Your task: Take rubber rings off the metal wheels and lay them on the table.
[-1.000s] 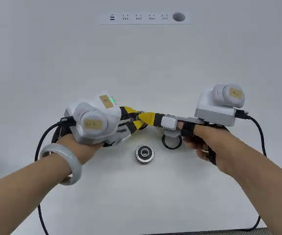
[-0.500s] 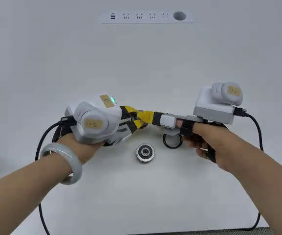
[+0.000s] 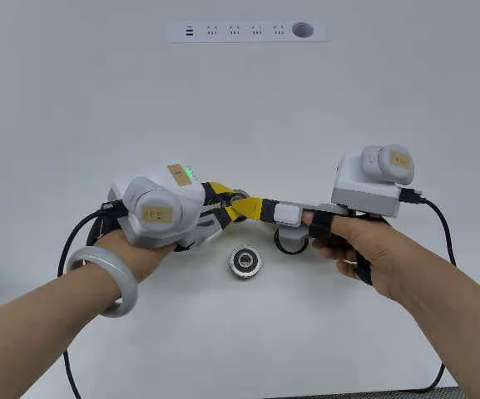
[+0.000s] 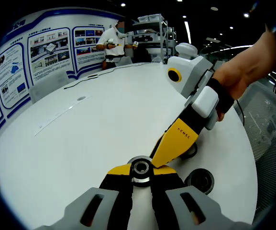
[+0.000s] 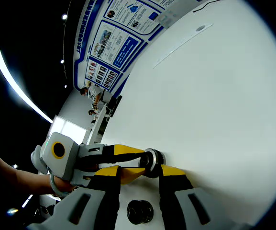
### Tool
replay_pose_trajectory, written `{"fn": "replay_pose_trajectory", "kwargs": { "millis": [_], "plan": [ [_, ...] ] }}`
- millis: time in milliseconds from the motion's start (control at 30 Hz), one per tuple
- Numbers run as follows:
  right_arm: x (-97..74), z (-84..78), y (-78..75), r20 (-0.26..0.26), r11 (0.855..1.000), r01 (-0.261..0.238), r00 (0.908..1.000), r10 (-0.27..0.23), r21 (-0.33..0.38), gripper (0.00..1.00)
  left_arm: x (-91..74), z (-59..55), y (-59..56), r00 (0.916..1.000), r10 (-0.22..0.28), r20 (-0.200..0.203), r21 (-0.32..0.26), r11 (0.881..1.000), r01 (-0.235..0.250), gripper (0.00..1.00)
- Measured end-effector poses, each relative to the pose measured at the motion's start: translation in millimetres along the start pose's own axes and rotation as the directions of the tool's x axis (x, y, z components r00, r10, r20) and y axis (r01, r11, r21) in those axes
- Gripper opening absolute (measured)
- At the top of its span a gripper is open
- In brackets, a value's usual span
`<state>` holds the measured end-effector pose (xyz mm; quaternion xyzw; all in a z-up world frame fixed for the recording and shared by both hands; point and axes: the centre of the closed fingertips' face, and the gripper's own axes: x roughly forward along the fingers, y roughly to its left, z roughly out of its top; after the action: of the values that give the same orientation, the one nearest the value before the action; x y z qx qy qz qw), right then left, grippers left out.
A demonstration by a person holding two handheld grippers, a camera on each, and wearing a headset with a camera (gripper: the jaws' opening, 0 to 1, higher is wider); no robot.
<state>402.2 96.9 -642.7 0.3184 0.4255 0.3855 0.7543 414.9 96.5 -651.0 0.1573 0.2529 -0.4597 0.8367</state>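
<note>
Clamping the metal wheel (image 4: 141, 168), left tongs (image 4: 141, 172) must brace while right tongs (image 5: 151, 171), grip unclear, peel its rubber ring (image 4: 140, 158) toward three o'clock.

- Left gripper (image 3: 228, 208), clamped on the metal wheel (image 4: 141, 168), has dropped slightly toward 6 o'clock.
- Right gripper (image 3: 249, 208) has dropped with it.
- The right hand (image 3: 364, 245) now hides more of the loose rubber ring (image 3: 279, 245).

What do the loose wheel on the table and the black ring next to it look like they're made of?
Loose wheel: bright, silvery hub with glints, so probably polished metal; the matt black band around it looks like rubber. Ring: thin, matt black, no shine, likely rubber, though the look alone cannot settle it.
</note>
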Motion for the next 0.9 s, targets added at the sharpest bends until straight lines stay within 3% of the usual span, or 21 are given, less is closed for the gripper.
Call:
{"fn": "replay_pose_trajectory", "kwargs": {
  "millis": [267,500,667,900],
  "plan": [
    [2.3,3.4,-7.7,0.022,1.0,-0.005,0.9998,0.004,0.024,0.32,-0.2,-0.5,0.2,1.0,0.003,0.0,-0.002,1.0,-0.003,0.13],
    [-1.9,3.5,-1.3,0.02,1.0,-0.013,0.9997,0.012,0.017,0.33,-0.3,-0.6,0.1,1.0,0.0,0.003,0.0,1.0,0.0,0.13],
    [-4.2,6.3,-1.2,0.031,1.0,-0.013,0.9994,0.013,0.009,0.28,-0.2,-0.4,0.1,1.0,0.0,0.002,0.002,1.0,0.0,0.13],
    [-2.5,7.1,-8.7,0.028,1.0,0.025,0.9993,-0.025,0.01,0.2,-0.2,-0.1,0.1,1.0,-0.001,0.001,0.002,1.0,0.001,0.13]
  ]
}}
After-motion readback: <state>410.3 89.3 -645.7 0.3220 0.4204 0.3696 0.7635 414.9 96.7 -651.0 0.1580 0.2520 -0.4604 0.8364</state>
